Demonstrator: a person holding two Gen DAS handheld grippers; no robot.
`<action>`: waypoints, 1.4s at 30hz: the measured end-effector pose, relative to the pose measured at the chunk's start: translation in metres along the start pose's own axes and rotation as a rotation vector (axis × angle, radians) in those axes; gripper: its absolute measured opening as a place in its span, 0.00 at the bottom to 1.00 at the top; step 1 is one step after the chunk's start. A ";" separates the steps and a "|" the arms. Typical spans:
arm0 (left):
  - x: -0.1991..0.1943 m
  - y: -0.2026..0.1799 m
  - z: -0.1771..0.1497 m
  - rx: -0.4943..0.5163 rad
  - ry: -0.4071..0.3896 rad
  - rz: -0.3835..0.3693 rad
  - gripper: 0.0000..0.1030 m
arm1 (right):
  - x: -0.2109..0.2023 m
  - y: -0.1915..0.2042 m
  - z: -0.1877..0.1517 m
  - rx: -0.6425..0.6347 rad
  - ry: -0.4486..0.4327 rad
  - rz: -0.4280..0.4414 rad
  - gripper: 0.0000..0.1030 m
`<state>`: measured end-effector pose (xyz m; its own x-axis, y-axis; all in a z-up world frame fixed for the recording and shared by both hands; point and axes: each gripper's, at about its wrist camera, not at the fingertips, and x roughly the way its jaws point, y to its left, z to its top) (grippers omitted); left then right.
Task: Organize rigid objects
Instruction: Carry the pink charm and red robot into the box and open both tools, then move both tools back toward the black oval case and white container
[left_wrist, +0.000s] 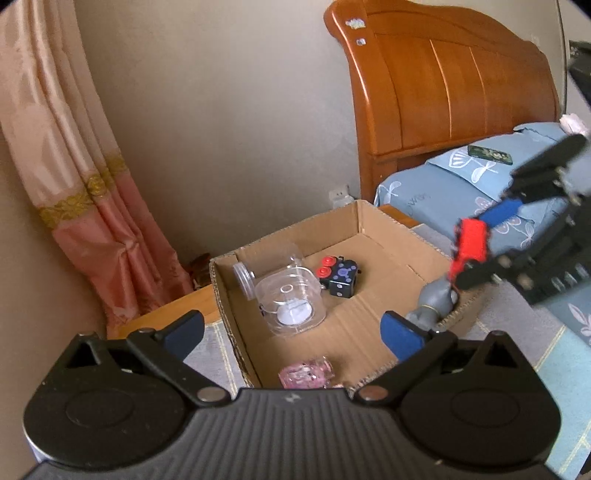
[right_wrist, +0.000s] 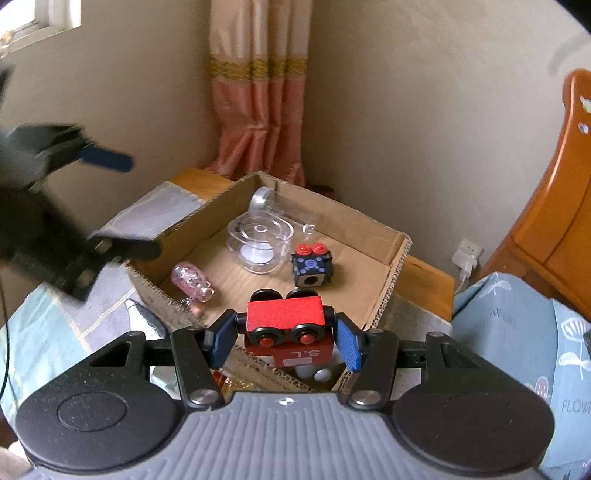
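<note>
Toy train (right_wrist: 286, 325), red, sits crosswise between the right gripper's (right_wrist: 286, 341) blue pads (right_wrist: 349, 343), long axis running pad to pad, wheels facing the camera. Both pads press its ends, so this gripper is clamped on it, angled downward just above the near rim of the cardboard box (right_wrist: 397, 266). Ahead of it in the box lie a clear jar (right_wrist: 258, 240), a black cube (right_wrist: 312, 267) and a pink bottle (right_wrist: 192, 282). The left gripper (left_wrist: 291, 332) tilts down over the box, jaws spread wide, holding nothing; the pink bottle lies just below them.
</note>
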<state>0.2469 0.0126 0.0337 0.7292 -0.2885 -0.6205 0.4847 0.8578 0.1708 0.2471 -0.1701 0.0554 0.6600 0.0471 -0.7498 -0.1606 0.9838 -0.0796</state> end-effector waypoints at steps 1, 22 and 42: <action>-0.001 -0.002 -0.003 -0.007 0.003 0.012 0.99 | 0.002 -0.002 0.002 0.014 0.003 -0.008 0.60; -0.028 -0.010 -0.037 -0.149 0.023 0.058 0.99 | 0.050 -0.016 0.032 0.194 0.055 -0.086 0.95; -0.074 -0.055 -0.053 -0.231 0.018 0.064 0.99 | -0.064 0.010 -0.047 0.272 -0.105 -0.027 1.00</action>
<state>0.1403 0.0090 0.0298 0.7453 -0.2243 -0.6279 0.3129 0.9492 0.0324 0.1693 -0.1718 0.0716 0.7359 0.0241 -0.6766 0.0514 0.9945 0.0913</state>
